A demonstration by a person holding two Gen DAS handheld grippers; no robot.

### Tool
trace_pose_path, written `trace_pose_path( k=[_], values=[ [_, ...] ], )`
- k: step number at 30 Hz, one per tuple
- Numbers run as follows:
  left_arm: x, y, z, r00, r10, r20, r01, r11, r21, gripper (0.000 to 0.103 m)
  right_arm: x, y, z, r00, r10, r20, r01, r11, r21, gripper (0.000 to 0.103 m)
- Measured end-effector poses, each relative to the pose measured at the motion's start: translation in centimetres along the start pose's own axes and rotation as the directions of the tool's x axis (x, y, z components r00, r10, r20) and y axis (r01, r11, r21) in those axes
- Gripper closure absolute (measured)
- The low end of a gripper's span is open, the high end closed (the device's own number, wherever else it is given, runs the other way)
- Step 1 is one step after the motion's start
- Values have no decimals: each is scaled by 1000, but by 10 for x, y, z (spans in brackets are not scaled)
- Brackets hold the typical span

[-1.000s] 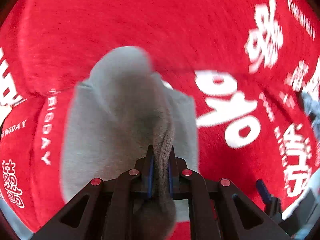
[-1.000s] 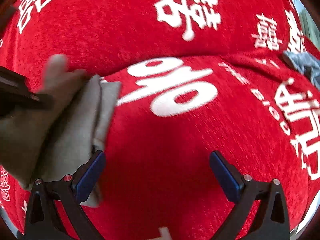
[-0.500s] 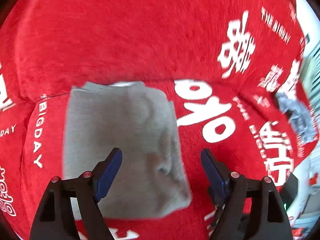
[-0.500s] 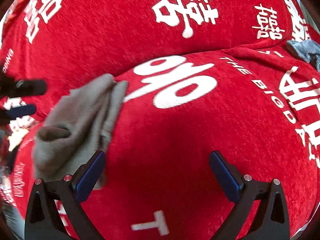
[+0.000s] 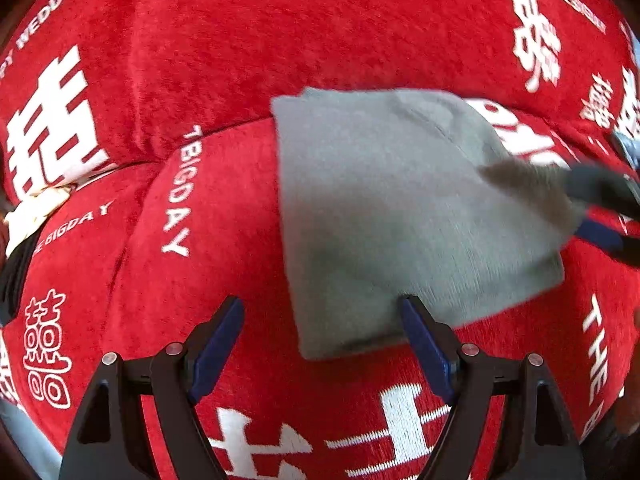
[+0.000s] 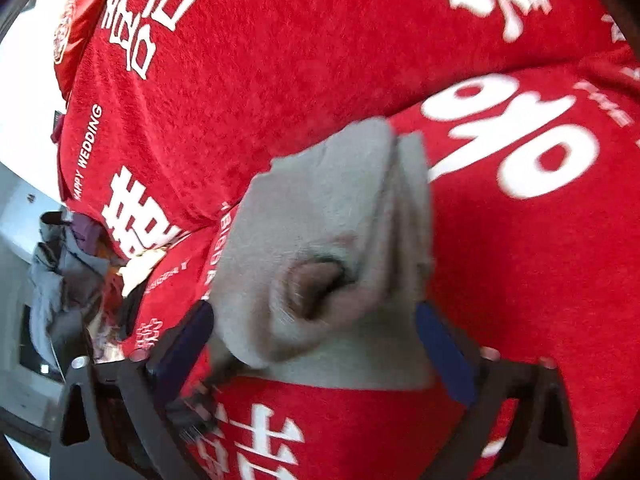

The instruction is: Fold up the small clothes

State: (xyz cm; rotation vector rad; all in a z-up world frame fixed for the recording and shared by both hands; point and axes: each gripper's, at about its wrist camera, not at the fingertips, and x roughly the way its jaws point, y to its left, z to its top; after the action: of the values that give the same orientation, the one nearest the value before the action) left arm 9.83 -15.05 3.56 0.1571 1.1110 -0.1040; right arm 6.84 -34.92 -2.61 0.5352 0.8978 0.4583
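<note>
A grey folded garment (image 5: 392,208) lies on the red sofa cover (image 5: 208,60). My left gripper (image 5: 322,332) is open and empty, its right finger at the garment's near edge. In the right wrist view the grey garment (image 6: 320,232) fills the space between the open fingers of my right gripper (image 6: 314,332), with a rumpled fold near the middle. The right gripper's dark fingers (image 5: 600,192) also show in the left wrist view, at the garment's right edge.
The red cover carries white characters and lettering. A crease between seat and backrest (image 5: 132,160) runs behind the garment. A pile of other clothes (image 6: 68,268) lies off the sofa's left end. A bluish-grey item (image 5: 628,144) lies at far right.
My left gripper let go of the grey garment, opened and drew back to the left. The garment now lies flat. My right gripper moved left onto the garment's right edge.
</note>
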Motion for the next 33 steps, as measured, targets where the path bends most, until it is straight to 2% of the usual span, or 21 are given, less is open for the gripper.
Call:
trace_pose_path(
  k=[2,3,4,5,6,8,10,12,15,17,19,21,22,23,24,26,28,30,31,32,33],
  values=[
    [3,3,-3,1000,-3,3,3,1000,18,21,12,7,5,999,-33,-22,32,999,-31,42],
    [8,1,-1,1000,8,4,-8,1000,15,21,15,11,7,998,-52,-19,51,997,-52,51],
    [9,4,1,1000,22,5,-22,1000,13,21,19,15,10,996,-82,-25,81,994,-68,75],
    [15,7,5,999,43,3,-43,999,0,21,19,15,12,994,-102,-34,100,993,-65,86],
    [18,15,10,999,43,-7,-43,998,-42,21,14,13,13,994,-101,-31,100,994,-47,87],
    [14,34,12,999,-51,-18,47,985,-164,21,-3,11,11,997,-74,13,75,996,-47,87],
    [5,47,6,993,-115,4,113,967,-227,21,-11,9,3,992,-118,37,121,989,-84,88],
    [8,48,0,993,-116,-21,110,974,-199,21,-3,-8,-6,989,-145,4,145,987,-63,87],
    [18,45,-8,992,-107,-70,95,982,-163,21,17,-30,-15,989,-139,-49,138,990,-21,85],
    [11,48,-7,990,-125,-63,112,977,-181,21,13,-33,-18,992,-117,-47,116,993,-13,75],
    [-5,51,-1,989,-148,-13,143,973,-181,21,3,-29,-17,992,-119,-40,118,993,-33,68],
    [-21,49,11,987,-154,37,158,973,-166,21,-13,-20,-9,989,-151,15,151,985,-81,49],
    [-25,47,18,987,-155,48,160,974,-159,21,-20,-16,-3,986,-161,52,165,982,-96,35],
    [-26,43,25,987,-154,55,161,975,-152,21,-26,-13,4,983,-162,86,170,980,-100,28],
    [-25,36,33,987,-150,54,156,978,-141,21,-30,-11,14,980,-161,115,173,980,-102,28],
    [-16,17,50,992,-121,44,125,985,-117,21,-25,-6,36,978,-172,120,186,975,-119,28],
    [-1,2,61,995,-103,12,104,990,-97,21,-6,1,58,977,-191,99,205,966,-159,28],
    [14,-12,68,993,-114,-16,112,990,-86,21,15,2,75,978,-203,55,210,961,-181,28],
    [19,-20,69,996,-87,-15,86,994,-71,20,30,-1,85,976,-216,23,217,958,-185,33],
    [22,-26,69,998,-62,-8,61,997,-52,20,39,-2,90,973,-231,5,228,955,-190,45],
    [24,-31,69,999,-45,-1,45,998,-35,20,50,-5,94,968,-249,-15,241,949,-202,52]
  ],
)
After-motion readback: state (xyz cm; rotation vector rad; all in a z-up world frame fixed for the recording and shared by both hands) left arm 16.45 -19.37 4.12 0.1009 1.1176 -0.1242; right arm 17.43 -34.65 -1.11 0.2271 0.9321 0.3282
